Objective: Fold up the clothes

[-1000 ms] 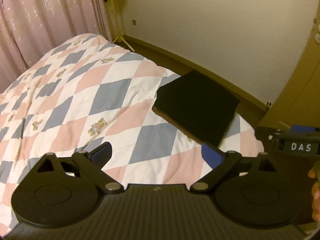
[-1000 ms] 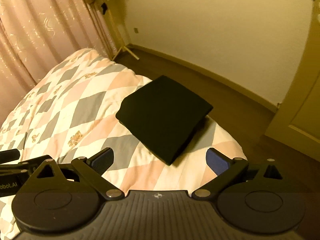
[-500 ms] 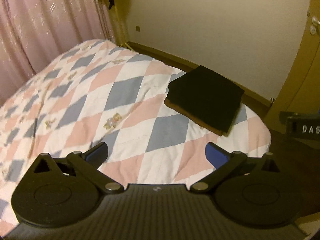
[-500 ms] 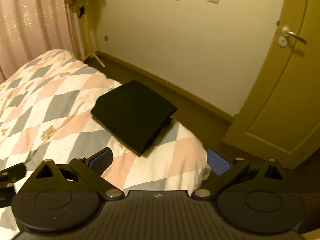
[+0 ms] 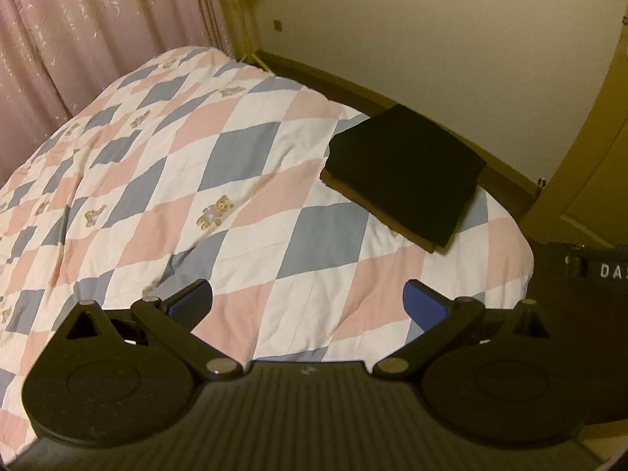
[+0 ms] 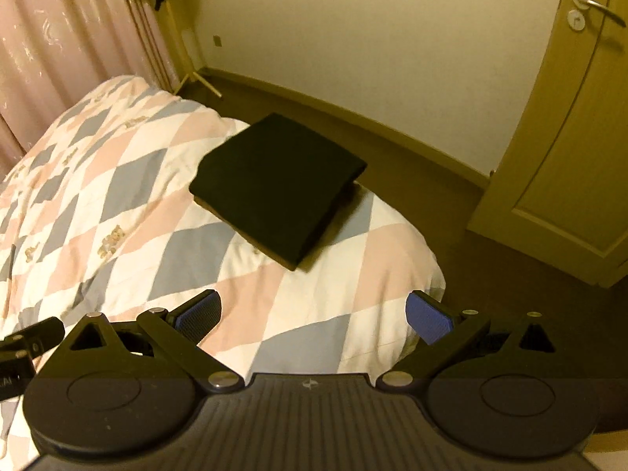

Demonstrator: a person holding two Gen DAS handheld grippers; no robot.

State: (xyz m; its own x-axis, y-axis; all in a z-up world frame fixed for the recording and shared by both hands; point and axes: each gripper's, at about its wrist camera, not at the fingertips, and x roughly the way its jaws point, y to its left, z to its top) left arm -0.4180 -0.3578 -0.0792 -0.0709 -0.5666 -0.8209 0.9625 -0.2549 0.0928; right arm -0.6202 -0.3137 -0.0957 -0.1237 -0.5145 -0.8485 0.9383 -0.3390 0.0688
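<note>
A folded black garment (image 5: 404, 172) lies in a flat square on a brown folded piece at the far corner of the bed; the same black garment (image 6: 274, 188) shows in the right wrist view. My left gripper (image 5: 308, 300) is open, held above the quilt well short of the stack, with nothing between its blue pads. My right gripper (image 6: 312, 314) is also open and empty, hovering over the bed's near corner. The right gripper's body (image 5: 592, 271) shows at the edge of the left wrist view, and part of the left gripper's body (image 6: 23, 345) at the edge of the right wrist view.
A quilt (image 5: 196, 180) of pink, grey and white diamonds with small bears covers the bed. Pink curtains (image 5: 78, 39) hang behind it. A cream wall (image 6: 373, 39), dark floor (image 6: 451, 212) and a door (image 6: 569, 137) with a handle lie to the right.
Both grippers have drawn back and risen from the folded stack, which now looks smaller and farther away. Both stayed open and empty throughout.
</note>
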